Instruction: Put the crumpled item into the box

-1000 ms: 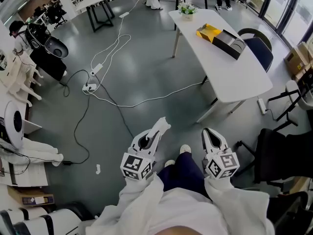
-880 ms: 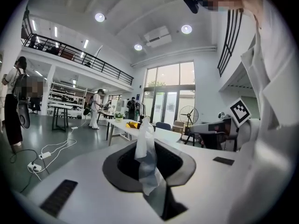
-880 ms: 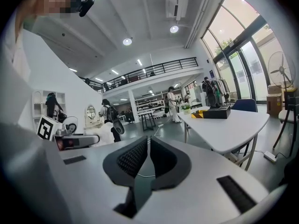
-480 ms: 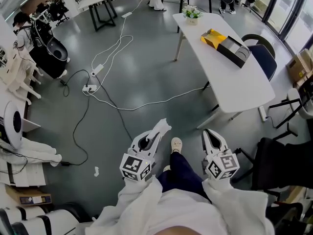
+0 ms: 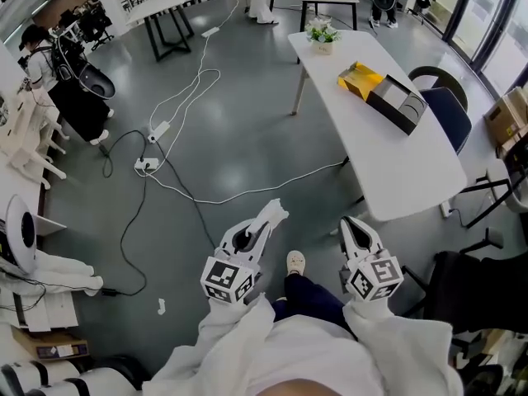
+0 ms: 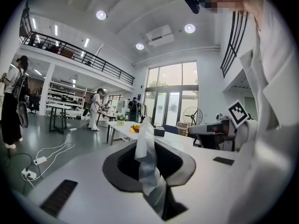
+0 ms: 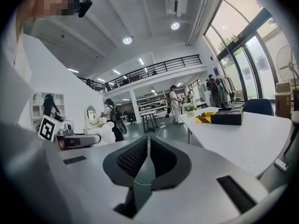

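My left gripper (image 5: 266, 221) is shut on a crumpled white item (image 5: 275, 210), which sticks up out of its tips. In the left gripper view the crumpled white item (image 6: 144, 141) stands between the pads of the left gripper (image 6: 150, 169). A little to the right, my right gripper (image 5: 356, 231) is shut with nothing in it, and in its own view the right gripper (image 7: 148, 146) has its jaws together. The black box (image 5: 396, 104) with a yellow flap (image 5: 360, 79) lies on the long white table (image 5: 396, 172), far ahead and to the right. The box (image 7: 227, 116) also shows in the right gripper view.
White and black cables (image 5: 190, 97) and a power strip (image 5: 147, 163) run over the grey floor to the left. A potted plant (image 5: 322, 33) stands at the table's far end. Chairs (image 5: 444, 89) flank the table, and a black chair (image 5: 478, 279) is near right. People stand in the background.
The table and box have slid lower in the head view and come nearer, and a foot has stepped forward. Both grippers keep their pose, the left still holding the crumpled item.
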`<state>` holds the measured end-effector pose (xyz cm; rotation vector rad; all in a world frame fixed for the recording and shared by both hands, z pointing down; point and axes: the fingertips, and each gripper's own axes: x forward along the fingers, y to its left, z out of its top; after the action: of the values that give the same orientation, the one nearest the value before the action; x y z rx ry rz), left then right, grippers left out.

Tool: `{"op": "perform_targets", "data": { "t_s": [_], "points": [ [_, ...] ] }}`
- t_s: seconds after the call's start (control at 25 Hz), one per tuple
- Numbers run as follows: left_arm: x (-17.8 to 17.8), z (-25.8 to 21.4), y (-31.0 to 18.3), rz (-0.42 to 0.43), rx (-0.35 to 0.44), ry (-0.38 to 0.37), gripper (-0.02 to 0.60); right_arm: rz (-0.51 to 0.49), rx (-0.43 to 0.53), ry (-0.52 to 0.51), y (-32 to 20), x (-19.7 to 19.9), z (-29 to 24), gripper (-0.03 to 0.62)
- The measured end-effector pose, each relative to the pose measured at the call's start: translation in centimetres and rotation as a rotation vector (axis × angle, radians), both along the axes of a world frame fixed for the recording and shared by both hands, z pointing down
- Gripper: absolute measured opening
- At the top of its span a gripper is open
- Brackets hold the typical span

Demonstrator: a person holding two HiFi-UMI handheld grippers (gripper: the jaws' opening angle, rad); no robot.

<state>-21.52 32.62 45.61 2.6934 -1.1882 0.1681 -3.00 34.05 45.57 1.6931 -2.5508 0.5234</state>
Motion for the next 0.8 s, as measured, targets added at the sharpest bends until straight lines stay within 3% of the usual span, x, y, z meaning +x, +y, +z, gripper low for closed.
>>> {"op": "perform_targets", "data": {
  "t_s": [0.32,0.8],
  "points": [
    [1.8,-0.1,-7.1,0.016,0.000,-0.003,0.063,0.029,-0.003,-0.012,-6.5,2.8,0.1,0.043],
    [3.2,0.8,-12.4,-0.011,-0.016,-0.020,0.063,-0.001,-0.014,-0.024,-12.6,4.2,1.2,0.043]
  ]
}}
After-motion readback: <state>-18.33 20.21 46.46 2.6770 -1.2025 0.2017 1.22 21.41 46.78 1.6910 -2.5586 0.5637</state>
